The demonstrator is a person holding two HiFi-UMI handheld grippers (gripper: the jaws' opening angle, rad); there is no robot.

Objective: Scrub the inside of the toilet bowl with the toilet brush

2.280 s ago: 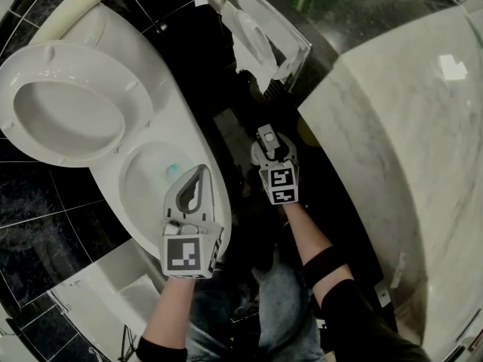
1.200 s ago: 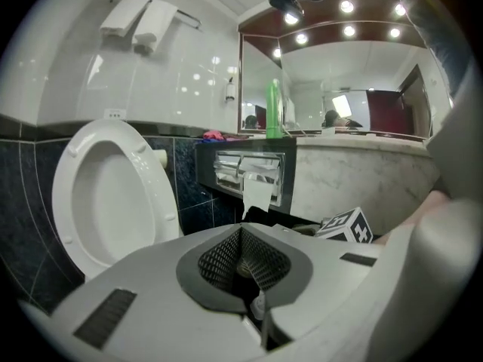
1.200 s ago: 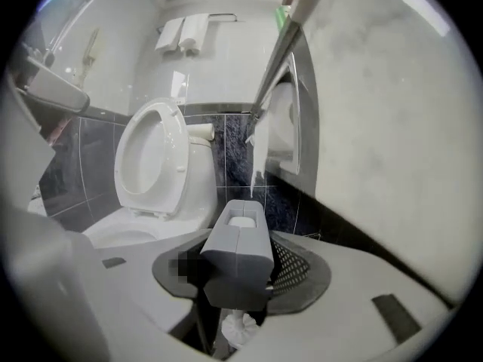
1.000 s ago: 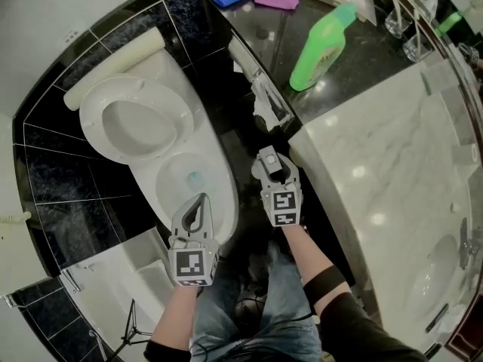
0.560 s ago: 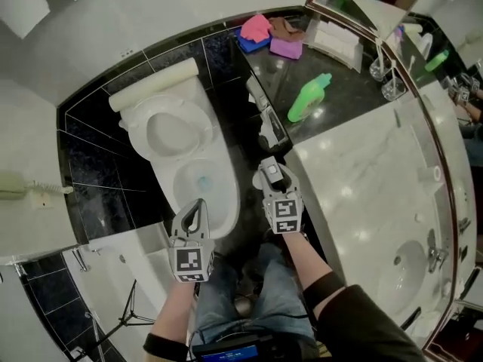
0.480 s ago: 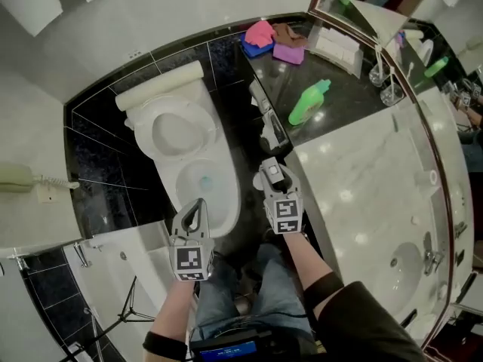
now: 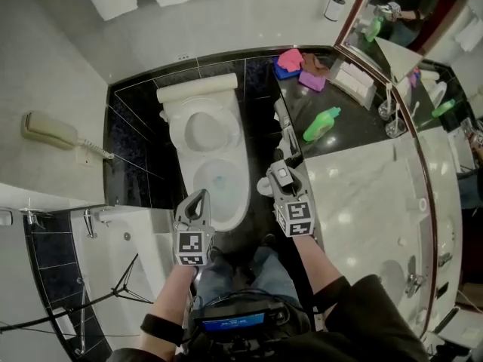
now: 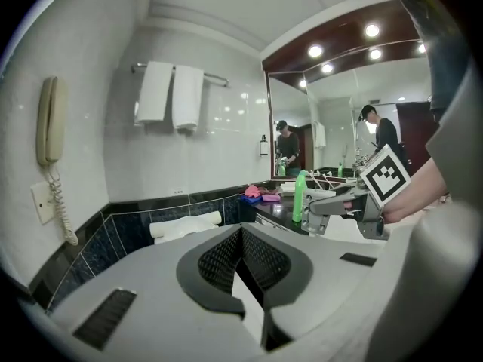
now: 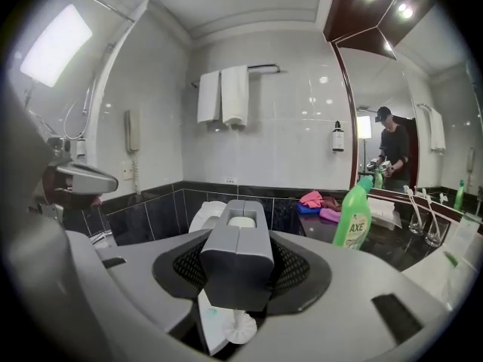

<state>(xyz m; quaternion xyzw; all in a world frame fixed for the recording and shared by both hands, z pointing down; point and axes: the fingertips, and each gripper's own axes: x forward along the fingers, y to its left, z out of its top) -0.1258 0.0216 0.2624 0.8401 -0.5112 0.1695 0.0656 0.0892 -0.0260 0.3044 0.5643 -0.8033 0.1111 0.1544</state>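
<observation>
The white ceramic toilet (image 7: 204, 130) stands against the wall, between the beige wall telephone (image 7: 47, 130) at its left and the black stone counter (image 7: 302, 100) at its right. On the counter a green plastic bottle (image 7: 322, 124) stands upright, with pink and purple cloths (image 7: 296, 60) lying behind it.

Head view steeply down from high, gripper views low, facing back wall (image 9: 287, 127), all sharing toilet (image 7: 207, 138)

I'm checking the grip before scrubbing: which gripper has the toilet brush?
The right gripper, clamped on the toilet brush, whose white head shows below its jaws; the left gripper is shut on nothing.
</observation>
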